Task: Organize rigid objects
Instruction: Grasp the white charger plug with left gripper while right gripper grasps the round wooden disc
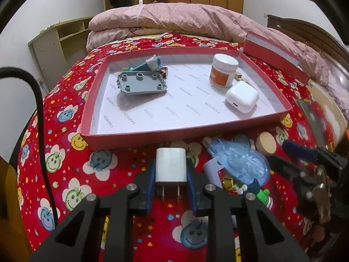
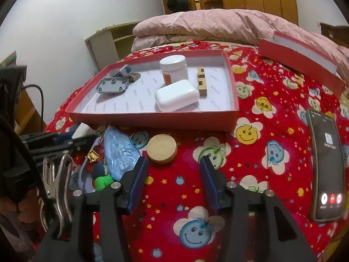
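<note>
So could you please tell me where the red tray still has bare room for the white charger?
The front middle of the red cardboard tray is free, between the grey studded plate and the white earbud case. The right back corner is crowded by the white jar.

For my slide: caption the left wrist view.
Left gripper shut on white plastic wall charger, before shallow red cardboard tray.

Left gripper: black angular linkage arms, cut-out slots, silver round screw heads at pivots, dark blue fingers. Right gripper: same build, with black frame, silver pivot screws, blue pads. Black cable looping at the left edge. Silver metal spring clip on the side.
</note>
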Demonstrator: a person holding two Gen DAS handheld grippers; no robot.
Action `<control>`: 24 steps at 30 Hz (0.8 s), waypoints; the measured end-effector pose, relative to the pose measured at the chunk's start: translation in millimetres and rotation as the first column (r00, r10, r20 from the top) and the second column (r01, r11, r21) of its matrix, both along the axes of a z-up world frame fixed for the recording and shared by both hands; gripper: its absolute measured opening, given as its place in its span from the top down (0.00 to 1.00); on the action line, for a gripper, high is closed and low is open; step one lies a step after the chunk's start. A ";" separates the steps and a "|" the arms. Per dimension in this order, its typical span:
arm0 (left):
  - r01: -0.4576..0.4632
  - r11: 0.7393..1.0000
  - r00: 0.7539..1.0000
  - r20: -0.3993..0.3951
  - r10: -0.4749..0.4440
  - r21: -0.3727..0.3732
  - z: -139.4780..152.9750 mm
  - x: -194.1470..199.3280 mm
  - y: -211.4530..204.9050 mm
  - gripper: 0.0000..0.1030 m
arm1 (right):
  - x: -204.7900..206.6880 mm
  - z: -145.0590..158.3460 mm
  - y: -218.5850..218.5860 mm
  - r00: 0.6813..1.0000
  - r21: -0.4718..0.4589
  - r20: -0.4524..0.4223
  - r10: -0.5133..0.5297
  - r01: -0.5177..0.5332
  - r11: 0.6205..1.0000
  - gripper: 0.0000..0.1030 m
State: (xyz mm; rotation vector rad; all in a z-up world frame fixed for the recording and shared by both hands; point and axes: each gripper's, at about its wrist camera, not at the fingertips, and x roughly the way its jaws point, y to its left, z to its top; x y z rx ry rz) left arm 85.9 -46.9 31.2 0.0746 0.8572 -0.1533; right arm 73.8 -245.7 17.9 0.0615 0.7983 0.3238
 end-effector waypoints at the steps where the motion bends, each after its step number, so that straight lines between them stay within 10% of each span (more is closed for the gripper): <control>1: -0.003 1.000 1.000 -0.002 0.003 -0.008 0.2 0.2 1.2 0.75 | 0.4 0.0 2.2 1.000 -0.009 0.001 0.006 -0.006 1.000 0.47; 17: -0.027 0.996 1.000 -0.005 0.026 -0.090 3.1 -6.0 22.6 0.75 | 12.1 -0.6 16.4 1.000 -0.058 0.004 0.007 -0.006 0.998 0.48; 24: -0.042 0.992 0.999 0.009 0.043 -0.122 8.3 -9.6 32.7 0.75 | 12.4 -0.7 13.5 0.999 -0.078 0.008 -0.040 0.041 0.996 0.68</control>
